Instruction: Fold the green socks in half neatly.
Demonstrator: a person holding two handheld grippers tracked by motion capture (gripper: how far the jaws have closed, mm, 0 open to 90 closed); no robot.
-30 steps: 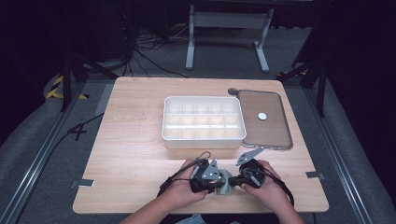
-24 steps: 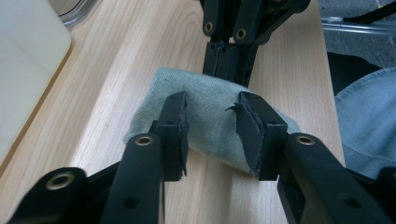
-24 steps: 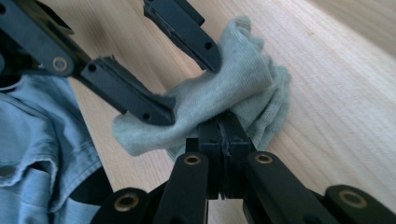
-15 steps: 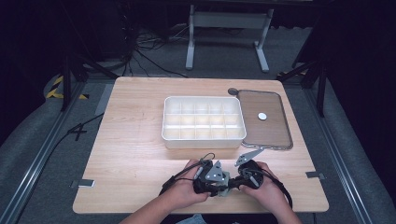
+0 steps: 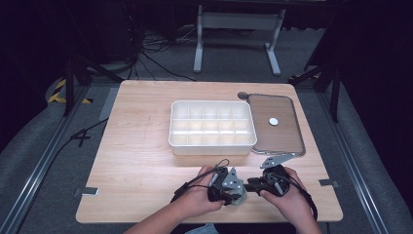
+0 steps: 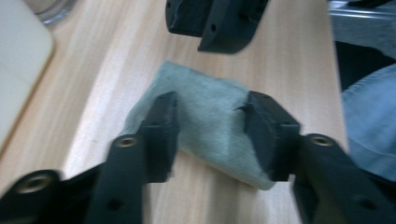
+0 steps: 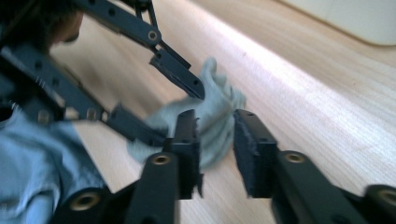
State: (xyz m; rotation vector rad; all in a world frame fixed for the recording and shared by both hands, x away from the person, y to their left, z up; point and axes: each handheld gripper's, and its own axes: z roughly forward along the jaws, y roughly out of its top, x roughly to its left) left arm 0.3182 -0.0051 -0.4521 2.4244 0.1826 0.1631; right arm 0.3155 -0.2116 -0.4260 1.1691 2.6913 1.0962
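On the worktop [image 5: 141, 146] the white divided tray [image 5: 212, 126] sits empty; the brown lidded case [image 5: 275, 124] beside it carries one small white disc [image 5: 273, 121]. Both hands have drawn slightly nearer the front edge. There the left gripper [image 6: 211, 133] straddles a grey-green cloth [image 6: 208, 126], jaws spread, while the right gripper [image 7: 215, 149] hangs unclenched just beside it, probably readying a two-handed fold.

— Any writing to read on the table [image 5: 146, 146] or what stands on it?

— None. The white compartment box [image 5: 212, 127] near the far edge is plain, and so is the brown tray [image 5: 287, 139] beside it.

— The grippers?

— No brand or number legible on either one. The grey cloth [image 6: 212, 121] bears no tag that I can make out.

— The floor?

— Yellow-and-black hazard stripes [image 5: 58, 91] off the far left corner, no words on them.
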